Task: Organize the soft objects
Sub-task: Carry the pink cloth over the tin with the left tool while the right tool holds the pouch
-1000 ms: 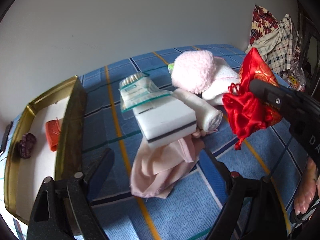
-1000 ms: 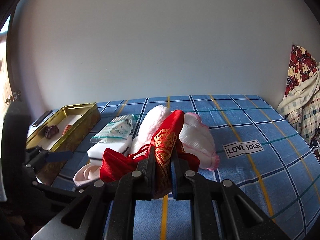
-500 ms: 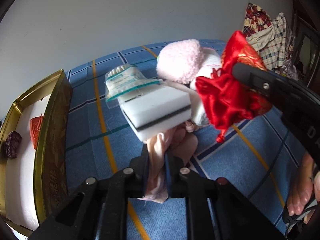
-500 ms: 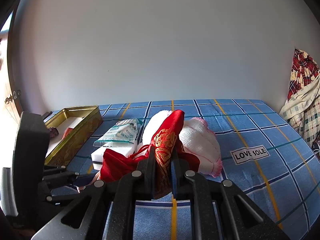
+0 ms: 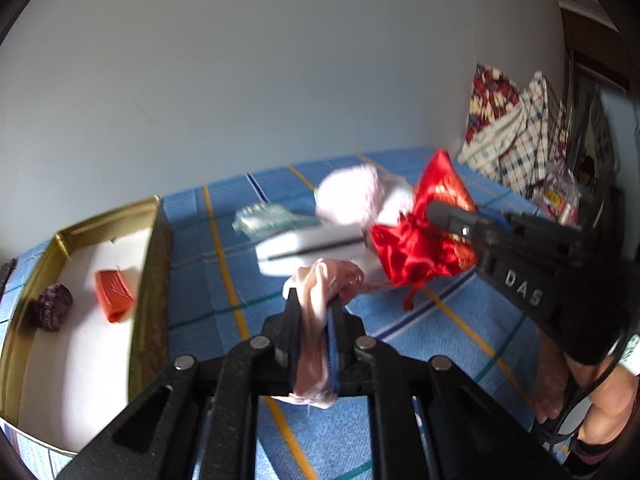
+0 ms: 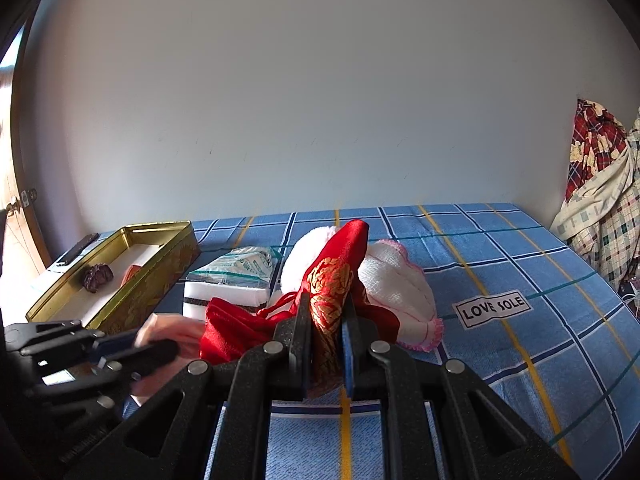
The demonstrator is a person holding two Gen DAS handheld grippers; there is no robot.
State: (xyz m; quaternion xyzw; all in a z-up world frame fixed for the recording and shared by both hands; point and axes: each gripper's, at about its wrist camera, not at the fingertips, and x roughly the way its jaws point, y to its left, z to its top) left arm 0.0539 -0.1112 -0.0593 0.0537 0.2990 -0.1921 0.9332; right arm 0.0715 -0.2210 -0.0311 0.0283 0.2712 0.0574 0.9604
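Note:
My left gripper is shut on a pale pink cloth, lifted off the blue checked bedspread. My right gripper is shut on a red satin pouch with gold embroidery, held above the bed; the same red pouch shows at the right of the left wrist view. On the bed lie a white sponge block with a clear packet on top, a fluffy pink ball and a white pink-edged cloth.
An open gold tin sits at the left of the bed, holding an orange item and a dark maroon item. Checked fabrics pile at the far right. A "LOVE SOLE" label is on the bedspread.
My left gripper went from open around the pink cloth to shut on it, then lifted it up off the bed. The right gripper stayed put with the red pouch.

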